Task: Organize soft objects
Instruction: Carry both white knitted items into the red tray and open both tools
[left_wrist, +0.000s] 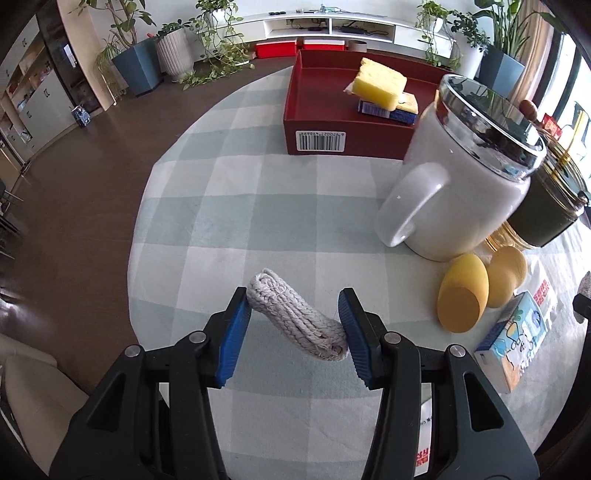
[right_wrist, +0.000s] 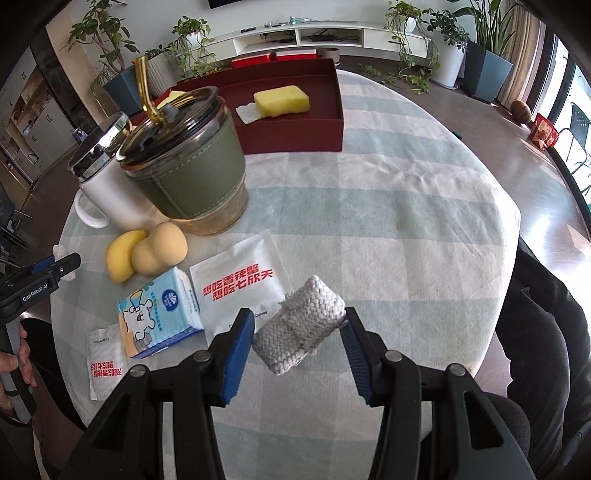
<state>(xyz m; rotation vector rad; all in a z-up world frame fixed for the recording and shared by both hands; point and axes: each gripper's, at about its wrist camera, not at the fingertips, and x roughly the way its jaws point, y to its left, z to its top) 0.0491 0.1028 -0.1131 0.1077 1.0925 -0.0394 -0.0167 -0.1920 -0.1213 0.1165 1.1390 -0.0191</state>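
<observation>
i've got a rope bundle (left_wrist: 297, 314) pinched in my left gripper (left_wrist: 295, 325) and a knitted pad (right_wrist: 301, 325) in the right gripper (right_wrist: 299, 339). both grips are only at the ends (shallow), so either could slip out before the red box (left_wrist: 314, 122), or clip the white mug (left_wrist: 454, 192) in front of it.

Both wrist views look steeply down, sharing the red tray (left_wrist: 321, 122).
</observation>
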